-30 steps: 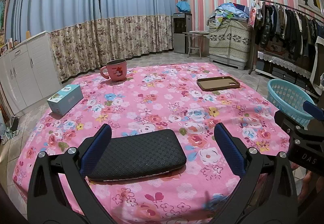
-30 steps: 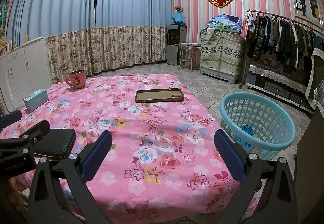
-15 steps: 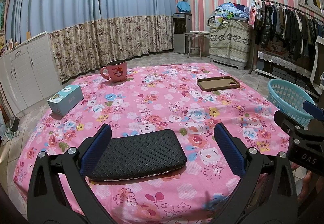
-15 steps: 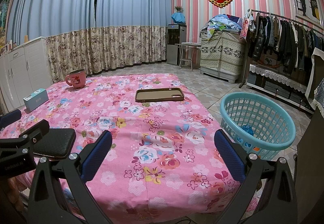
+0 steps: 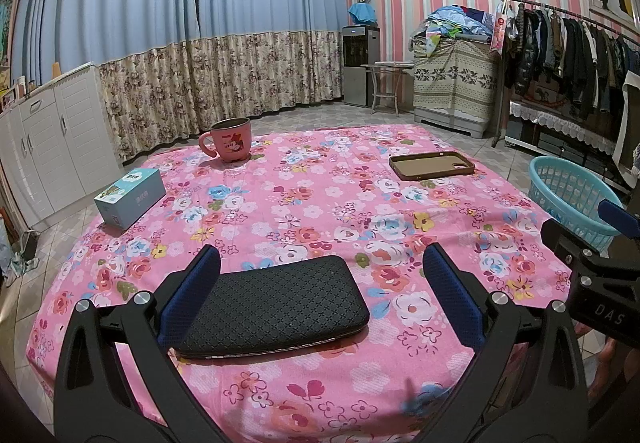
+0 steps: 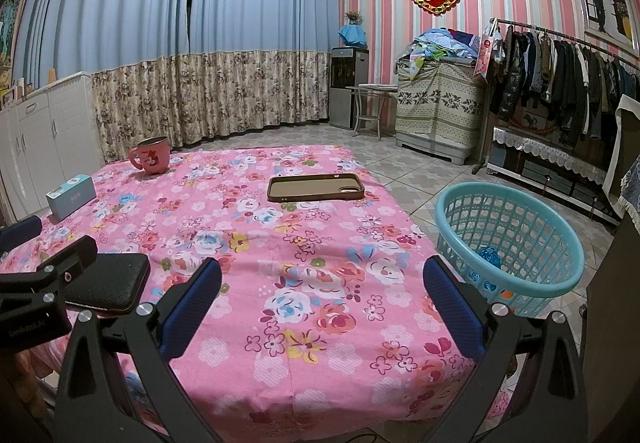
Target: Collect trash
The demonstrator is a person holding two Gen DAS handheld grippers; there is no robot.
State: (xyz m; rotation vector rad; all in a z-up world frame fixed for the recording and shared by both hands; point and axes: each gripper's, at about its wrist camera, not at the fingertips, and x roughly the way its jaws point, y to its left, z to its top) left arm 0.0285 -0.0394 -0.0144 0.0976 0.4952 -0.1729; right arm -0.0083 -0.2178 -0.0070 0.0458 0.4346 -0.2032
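Note:
A teal plastic basket point(image 6: 508, 243) stands on the floor to the right of the table, with blue crumpled scraps point(image 6: 489, 255) lying inside; its rim also shows in the left wrist view as the basket point(image 5: 568, 195). My left gripper point(image 5: 322, 285) is open above the table's near edge, with a black textured pouch point(image 5: 276, 303) lying between its fingers, untouched. My right gripper point(image 6: 322, 297) is open over the flowered cloth, nothing between its fingers. No loose trash is visible on the table.
On the pink flowered tablecloth point(image 5: 320, 203) sit a pink mug point(image 5: 230, 141), a light blue box point(image 5: 130, 197) and a brown phone case point(image 5: 432, 165). A clothes rack point(image 6: 560, 59) and a covered cabinet point(image 6: 436, 107) stand behind the basket.

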